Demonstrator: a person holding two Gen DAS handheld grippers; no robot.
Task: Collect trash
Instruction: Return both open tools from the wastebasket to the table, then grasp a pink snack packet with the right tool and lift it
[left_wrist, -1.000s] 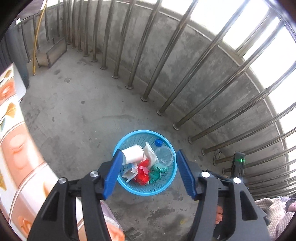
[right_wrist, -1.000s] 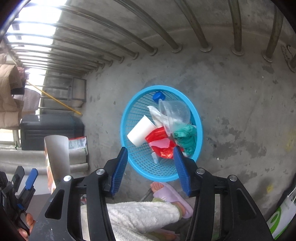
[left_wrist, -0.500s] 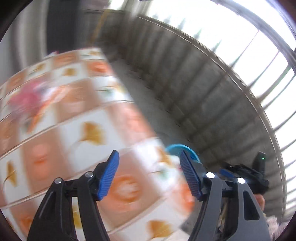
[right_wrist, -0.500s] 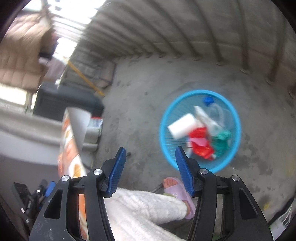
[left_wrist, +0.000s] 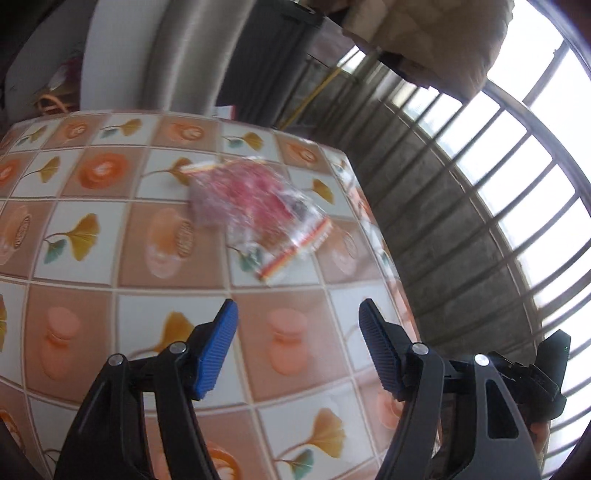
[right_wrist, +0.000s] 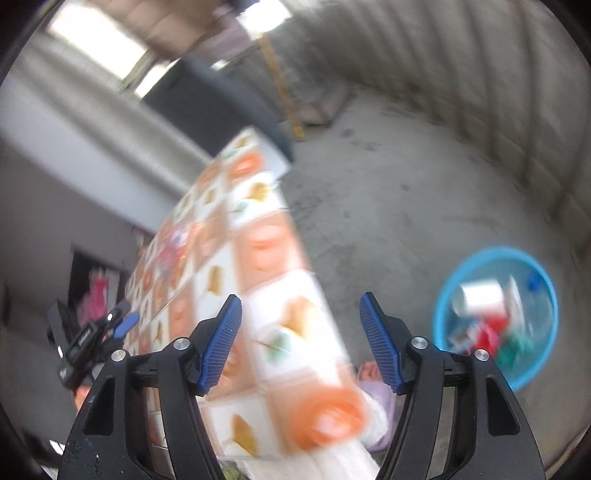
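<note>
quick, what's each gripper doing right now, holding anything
Left gripper: open, nothing between its jaws; it points at the plastic wrapper on the table.
Right gripper: jaws opening, nothing between them.

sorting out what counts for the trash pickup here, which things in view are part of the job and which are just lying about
Part of the job:
- crinkled plastic wrapper on the table
- blue basket on the floor, already holding trash
- left gripper, empty
- right gripper, opening, empty

Just lying about:
- railing bars
- yellow pole
- hanging quilt
</note>
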